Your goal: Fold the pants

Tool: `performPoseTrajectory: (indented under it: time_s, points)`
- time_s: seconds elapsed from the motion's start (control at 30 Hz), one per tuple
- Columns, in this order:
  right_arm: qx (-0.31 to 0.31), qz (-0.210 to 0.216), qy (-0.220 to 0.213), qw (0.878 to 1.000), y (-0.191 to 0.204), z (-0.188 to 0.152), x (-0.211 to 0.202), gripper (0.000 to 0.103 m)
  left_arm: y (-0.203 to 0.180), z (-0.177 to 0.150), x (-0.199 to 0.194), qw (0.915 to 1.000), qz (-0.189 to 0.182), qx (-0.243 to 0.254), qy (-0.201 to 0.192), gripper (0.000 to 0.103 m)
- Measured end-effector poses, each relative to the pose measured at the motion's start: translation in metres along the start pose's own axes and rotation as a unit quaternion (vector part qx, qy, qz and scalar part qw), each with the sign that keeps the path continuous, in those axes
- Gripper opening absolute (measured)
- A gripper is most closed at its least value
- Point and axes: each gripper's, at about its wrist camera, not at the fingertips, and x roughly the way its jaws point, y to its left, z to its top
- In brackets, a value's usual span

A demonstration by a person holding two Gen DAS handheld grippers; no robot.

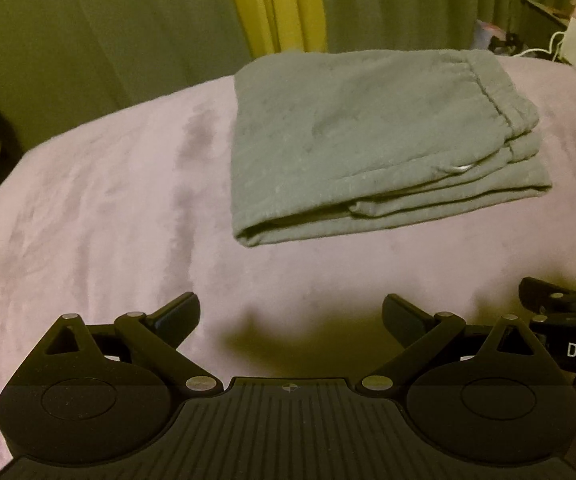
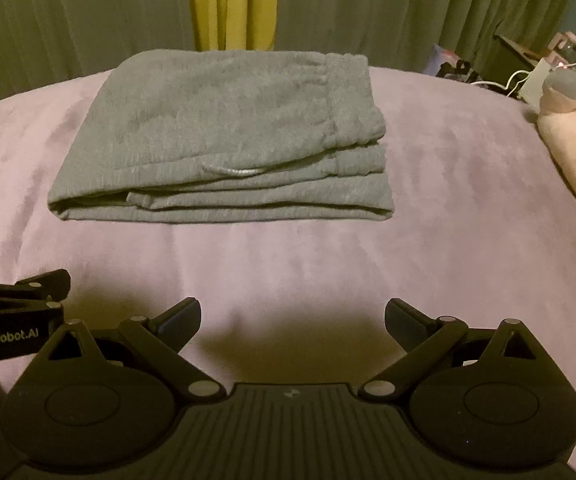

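Note:
Grey pants (image 1: 371,140) lie folded into a thick rectangular stack on a lilac bed cover (image 1: 108,208), with the waistband and a pale drawstring on the right side. They also show in the right wrist view (image 2: 228,136) on the cover (image 2: 447,200). My left gripper (image 1: 291,312) is open and empty, held back from the stack's near edge. My right gripper (image 2: 292,316) is open and empty, also short of the stack. Each gripper shows at the edge of the other's view, the right one (image 1: 563,308) and the left one (image 2: 16,292).
Green and yellow curtains (image 2: 228,4) hang behind the bed. A pink plush toy (image 2: 571,136) lies on the cover at the right. A side table with cables and small items (image 2: 527,68) stands at the far right.

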Motion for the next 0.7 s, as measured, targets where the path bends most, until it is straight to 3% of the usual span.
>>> performPoseTrajectory:
  time_s: [0.27, 0.7]
  points:
    - [0.002, 0.007, -0.008, 1.0, -0.002, 0.008, -0.011, 0.099, 0.005, 0.005, -0.01, 0.9997, -0.014, -0.02, 0.0, 0.101]
    - [0.007, 0.013, -0.006, 1.0, -0.005, 0.01, -0.014, 0.099, 0.001, 0.007, -0.013, 0.9999, -0.007, -0.013, 0.002, 0.101]
